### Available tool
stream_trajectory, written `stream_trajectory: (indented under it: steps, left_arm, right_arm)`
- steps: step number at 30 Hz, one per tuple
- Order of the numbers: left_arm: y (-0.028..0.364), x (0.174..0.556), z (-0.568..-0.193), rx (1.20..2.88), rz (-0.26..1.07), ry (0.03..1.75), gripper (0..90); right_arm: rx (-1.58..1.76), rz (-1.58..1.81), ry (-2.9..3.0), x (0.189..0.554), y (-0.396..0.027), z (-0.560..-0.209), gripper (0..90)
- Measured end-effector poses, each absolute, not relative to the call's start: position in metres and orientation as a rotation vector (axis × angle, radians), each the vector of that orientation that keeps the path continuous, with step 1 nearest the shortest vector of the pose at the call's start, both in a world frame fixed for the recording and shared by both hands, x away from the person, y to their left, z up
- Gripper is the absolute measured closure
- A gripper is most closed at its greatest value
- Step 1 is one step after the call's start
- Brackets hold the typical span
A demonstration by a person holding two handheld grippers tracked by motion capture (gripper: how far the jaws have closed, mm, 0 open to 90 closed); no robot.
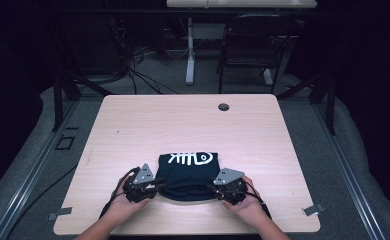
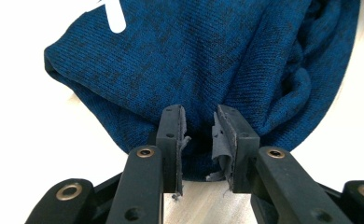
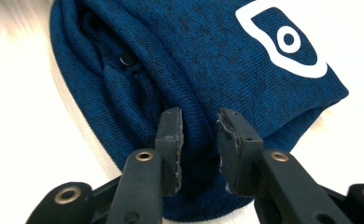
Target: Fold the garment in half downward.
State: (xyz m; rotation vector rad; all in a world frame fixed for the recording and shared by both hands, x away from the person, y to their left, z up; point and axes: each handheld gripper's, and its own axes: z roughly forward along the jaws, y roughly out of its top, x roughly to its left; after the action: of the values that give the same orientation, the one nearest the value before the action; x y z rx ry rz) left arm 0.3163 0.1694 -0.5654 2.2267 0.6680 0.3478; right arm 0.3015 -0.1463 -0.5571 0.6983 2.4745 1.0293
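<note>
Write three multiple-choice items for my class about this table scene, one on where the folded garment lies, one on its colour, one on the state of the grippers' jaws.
1. Where on the light wooden table does the folded dark blue knitted garment with a white fish-skeleton print lie?
A. At the near edge, between both grippers
B. At the far edge, by the round hole
C. Hanging off the left side

2. What colour is the print?
A. Yellow
B. White
C. Red

3. How do the jaws of the left gripper and right gripper stand?
A. Clamped shut on fabric
B. Parted, fabric at the gap
C. Lifted high above the table

Answers: 1 A, the high view shows it near the person's hands; 2 B, white lines on blue; 3 B, both gripper views show a gap between the jaws.
</note>
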Motion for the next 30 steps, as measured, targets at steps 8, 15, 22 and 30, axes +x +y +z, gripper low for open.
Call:
stream_trajectory:
  steps: [8,15,22,30]
  left_arm:
    - [0.187,0.315,-0.551,2.159,0.349,0.724,64.8]
    - [0.216,0.312,-0.54,2.079,0.382,0.824,60.4]
    - [0.244,0.308,-0.54,2.056,0.423,0.905,59.3]
    - [0.263,0.307,-0.547,2.015,0.449,0.982,56.3]
  right_arm:
    - [0.735,1.085,2.467,0.294,-0.157,-0.542,64.5]
    - [0.827,1.098,2.41,0.291,-0.18,-0.532,60.6]
    - [0.93,1.08,2.355,0.29,-0.205,-0.531,58.9]
    - [1.039,1.097,2.27,0.285,-0.228,-0.533,56.3]
